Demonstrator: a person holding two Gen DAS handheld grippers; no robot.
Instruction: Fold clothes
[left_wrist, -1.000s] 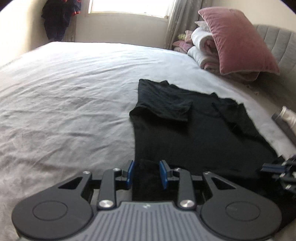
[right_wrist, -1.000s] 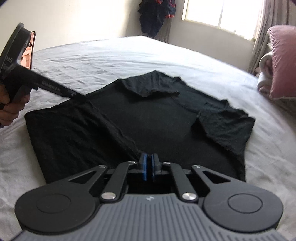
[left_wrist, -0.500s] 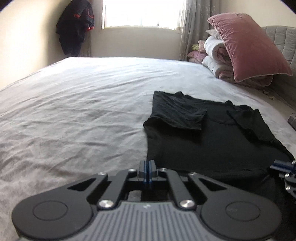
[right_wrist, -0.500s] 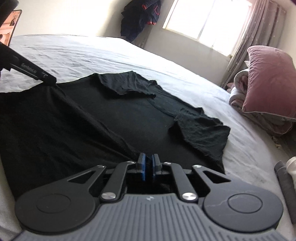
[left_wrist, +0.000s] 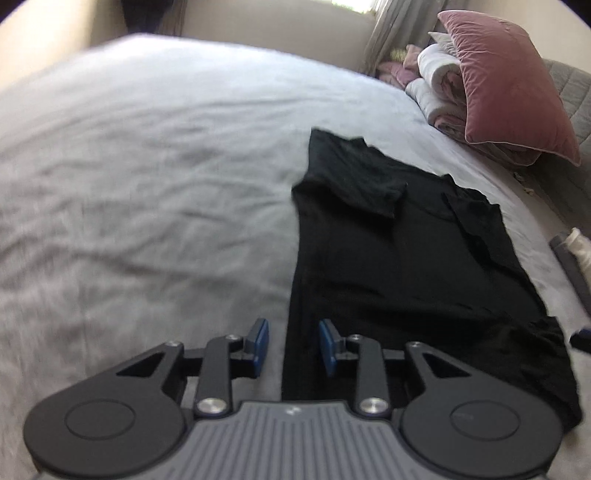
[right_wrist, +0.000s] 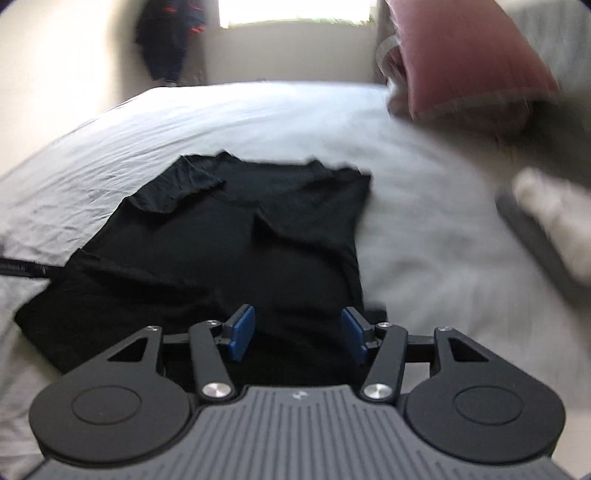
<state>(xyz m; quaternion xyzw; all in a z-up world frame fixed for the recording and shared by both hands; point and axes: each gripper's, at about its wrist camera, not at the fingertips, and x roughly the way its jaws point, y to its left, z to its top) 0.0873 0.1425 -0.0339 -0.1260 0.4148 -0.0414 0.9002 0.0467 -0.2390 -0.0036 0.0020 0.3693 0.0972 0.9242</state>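
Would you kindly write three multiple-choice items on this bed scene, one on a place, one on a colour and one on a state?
1. Where does the shirt lie?
A on the bed sheet
B on the pillow
C on the floor

2. What colour is the pillow?
A green
B dusty pink
C yellow

3. How are the shirt's sleeves?
A spread outward
B rolled up
C folded in over the body

Answers: 1 A, sheet surrounds the flat shirt; 2 B, pink against the headboard; 3 C, both sleeves lie on the chest.
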